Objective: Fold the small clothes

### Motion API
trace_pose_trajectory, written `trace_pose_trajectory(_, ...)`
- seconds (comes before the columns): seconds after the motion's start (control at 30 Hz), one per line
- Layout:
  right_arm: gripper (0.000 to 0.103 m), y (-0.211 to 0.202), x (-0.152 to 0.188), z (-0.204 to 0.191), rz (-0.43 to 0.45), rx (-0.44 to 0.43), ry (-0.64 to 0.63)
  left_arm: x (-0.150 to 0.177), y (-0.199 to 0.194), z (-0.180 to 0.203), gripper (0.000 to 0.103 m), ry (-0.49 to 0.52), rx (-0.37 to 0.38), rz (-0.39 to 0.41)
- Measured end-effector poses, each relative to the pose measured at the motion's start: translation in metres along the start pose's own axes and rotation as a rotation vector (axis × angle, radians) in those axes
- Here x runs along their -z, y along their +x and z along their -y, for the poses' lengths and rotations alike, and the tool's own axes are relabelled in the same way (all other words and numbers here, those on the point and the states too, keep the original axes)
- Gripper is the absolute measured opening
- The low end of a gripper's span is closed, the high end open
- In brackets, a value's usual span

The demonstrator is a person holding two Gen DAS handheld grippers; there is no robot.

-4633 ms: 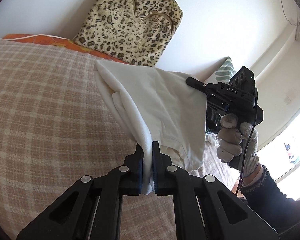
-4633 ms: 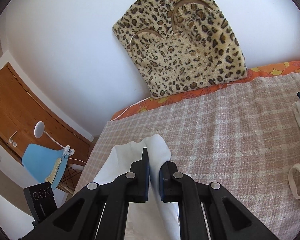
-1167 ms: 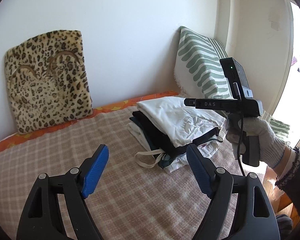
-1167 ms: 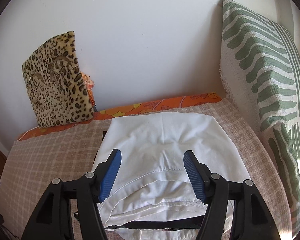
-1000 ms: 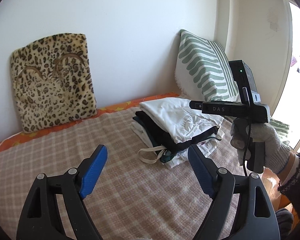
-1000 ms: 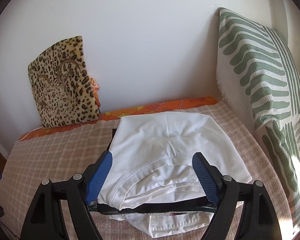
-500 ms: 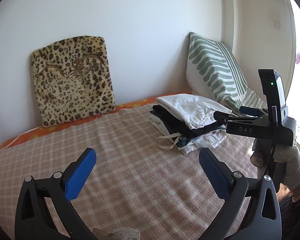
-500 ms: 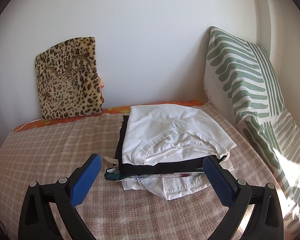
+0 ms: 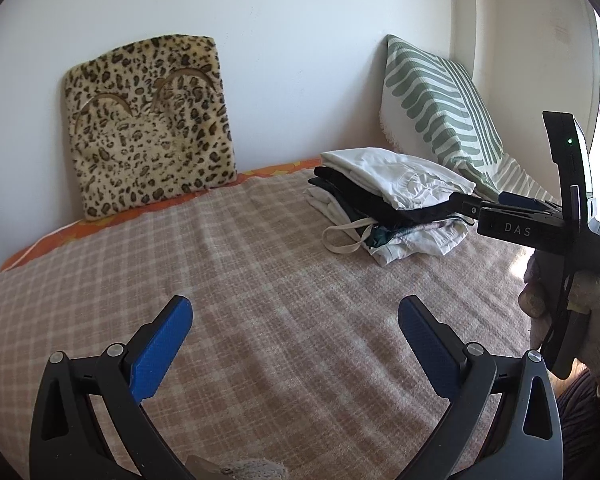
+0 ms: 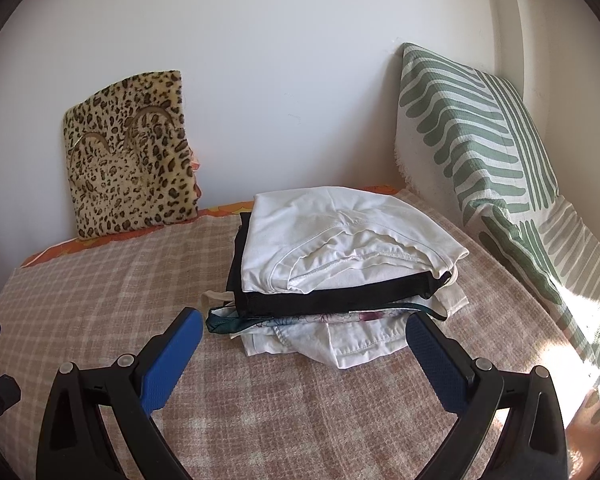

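A stack of folded clothes (image 10: 340, 256) sits on the checked blanket (image 10: 100, 280), with a white garment (image 10: 324, 220) on top, a black one under it and pale ones below. It also shows in the left wrist view (image 9: 388, 204) at the right. My right gripper (image 10: 304, 332) is open and empty, just in front of the stack. My left gripper (image 9: 294, 318) is open and empty over bare blanket (image 9: 240, 260), well left of the stack. The right gripper's body (image 9: 540, 228) shows in the left wrist view.
A leopard-print cushion (image 9: 148, 128) leans on the white wall at the back left. A green-striped pillow (image 10: 480, 140) leans at the right, beside the stack. An orange sheet edge (image 9: 100, 220) runs along the wall. A gloved hand (image 9: 596, 320) holds the right gripper.
Both grippers held the white garment 4.6 s ago; it now lies on top of the stack. Both grippers have opened wide and pulled back from the stack.
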State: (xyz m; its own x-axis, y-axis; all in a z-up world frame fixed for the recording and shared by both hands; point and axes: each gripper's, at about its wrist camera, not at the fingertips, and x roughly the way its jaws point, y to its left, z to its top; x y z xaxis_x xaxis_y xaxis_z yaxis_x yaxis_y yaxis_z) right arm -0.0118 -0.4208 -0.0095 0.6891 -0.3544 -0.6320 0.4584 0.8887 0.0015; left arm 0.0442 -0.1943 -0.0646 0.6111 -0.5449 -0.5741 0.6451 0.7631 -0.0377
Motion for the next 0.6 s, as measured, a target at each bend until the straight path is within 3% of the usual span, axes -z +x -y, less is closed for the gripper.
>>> trace_pose_trajectory(0.23, 0.103, 0.001, -0.001, 0.001, 0.011, 0.016, 0.010, 0.006, 0.007, -0.007, 0.102, -0.015, -0.019, -0.039)
trace_pose_trajectory(0.6, 0.103, 0.001, -0.002, 0.000, 0.020, 0.017, 0.023, 0.007, 0.003, -0.016, 0.102, -0.034, -0.032, -0.037)
